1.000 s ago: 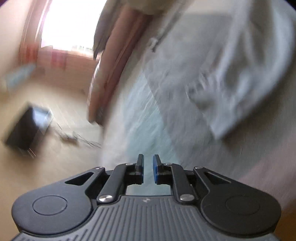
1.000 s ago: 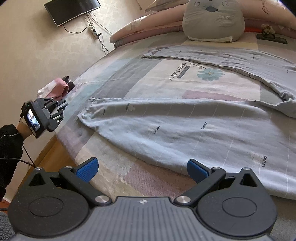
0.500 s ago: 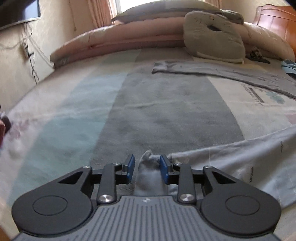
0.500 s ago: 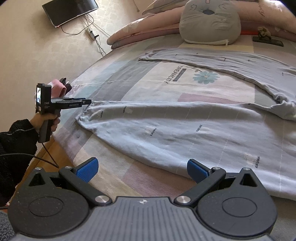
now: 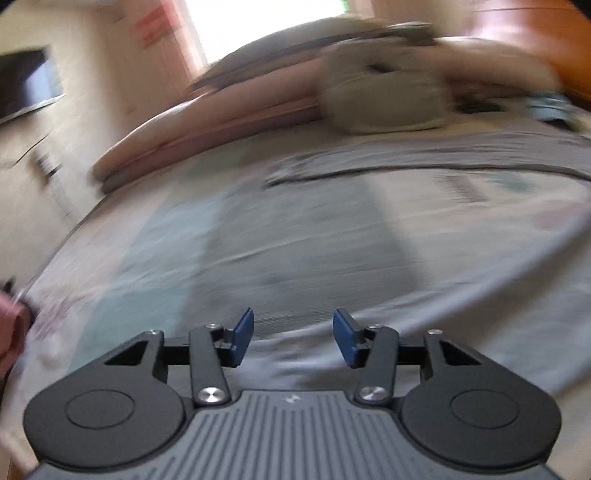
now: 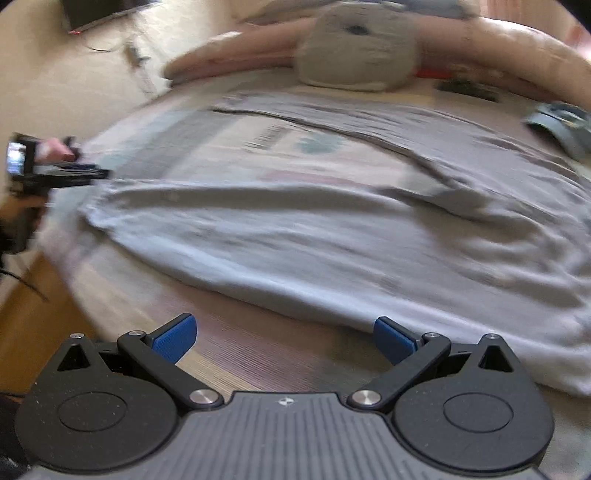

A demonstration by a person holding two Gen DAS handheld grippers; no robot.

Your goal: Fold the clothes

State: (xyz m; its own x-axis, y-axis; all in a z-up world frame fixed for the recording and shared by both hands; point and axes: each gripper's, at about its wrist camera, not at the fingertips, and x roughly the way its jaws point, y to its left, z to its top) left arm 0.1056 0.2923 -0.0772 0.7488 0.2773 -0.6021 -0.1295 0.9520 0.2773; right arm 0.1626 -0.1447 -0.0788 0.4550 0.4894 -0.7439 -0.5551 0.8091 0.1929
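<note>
A pale grey pair of trousers [image 6: 314,236] lies spread on the bed, one leg near and the other leg [image 6: 369,122] farther back. My right gripper [image 6: 284,338] stands open over the sheet just short of the near leg's edge, nothing between its blue pads. In the blurred left wrist view, my left gripper [image 5: 293,332] hangs over the near leg's end [image 5: 461,325]. Its jaws are opening and the pads touch no cloth. In the right wrist view the left gripper [image 6: 98,172] sits at that leg's left end, held by a hand [image 6: 18,210].
A grey cushion [image 6: 354,55] and a pink bolster [image 6: 236,51] lie at the head of the bed. A blue-grey cloth [image 6: 561,129] sits at the right, a small dark object [image 6: 465,88] near the cushion. A screen [image 6: 107,14] hangs on the wall. Wooden floor [image 6: 22,314] shows left.
The left gripper held the trouser-leg end between its pads half a second ago; now its jaws are wider and the cloth is released. Both views have swung and blurred; the right gripper turned rightwards.
</note>
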